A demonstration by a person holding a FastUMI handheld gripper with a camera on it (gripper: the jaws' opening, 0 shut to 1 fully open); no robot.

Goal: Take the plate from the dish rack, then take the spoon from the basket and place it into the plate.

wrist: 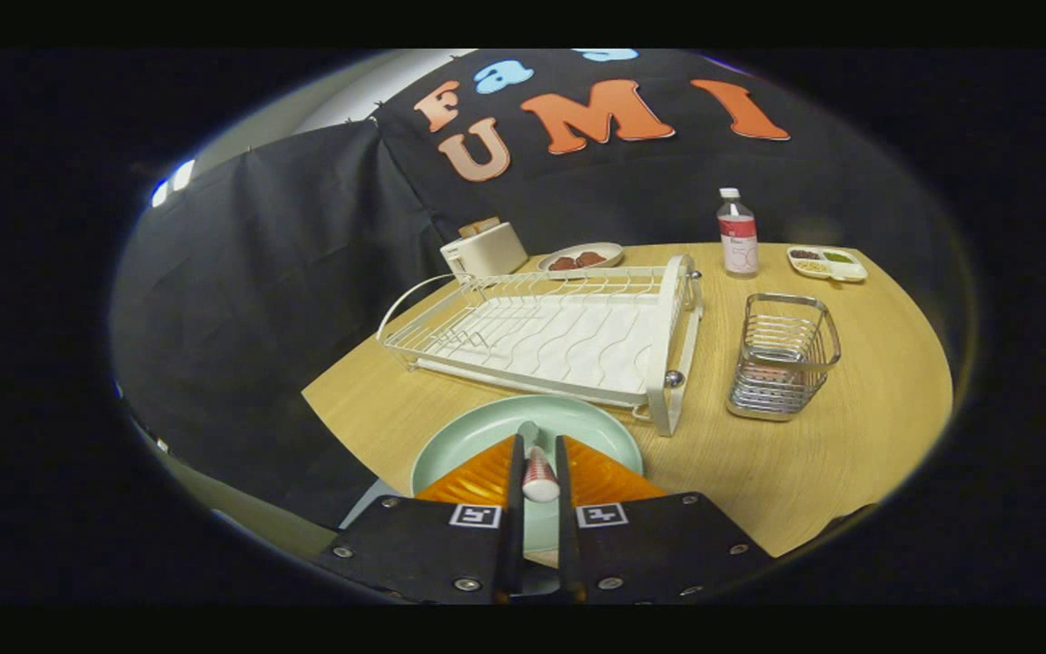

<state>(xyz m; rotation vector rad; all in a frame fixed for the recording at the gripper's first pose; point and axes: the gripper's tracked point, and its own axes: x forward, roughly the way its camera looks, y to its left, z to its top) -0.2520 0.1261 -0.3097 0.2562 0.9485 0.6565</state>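
A pale green plate [478, 436] lies on the wooden table [804, 463], just in front of the white wire dish rack [559, 336], whose slots are bare. My gripper [539, 447] hovers over the near part of the plate, its fingers close together and shut on a spoon [538, 472]. The spoon has a red-and-white striped handle with a white end towards me. Its grey bowl points forward over the plate's middle. The metal wire basket [782, 354] stands to the right of the rack with nothing visible inside it.
Behind the rack stand a white toaster [484, 250] and a small plate of food [580, 257]. A bottle [737, 233] and a divided snack tray [826, 262] sit at the back right. The table's left edge runs close to the green plate.
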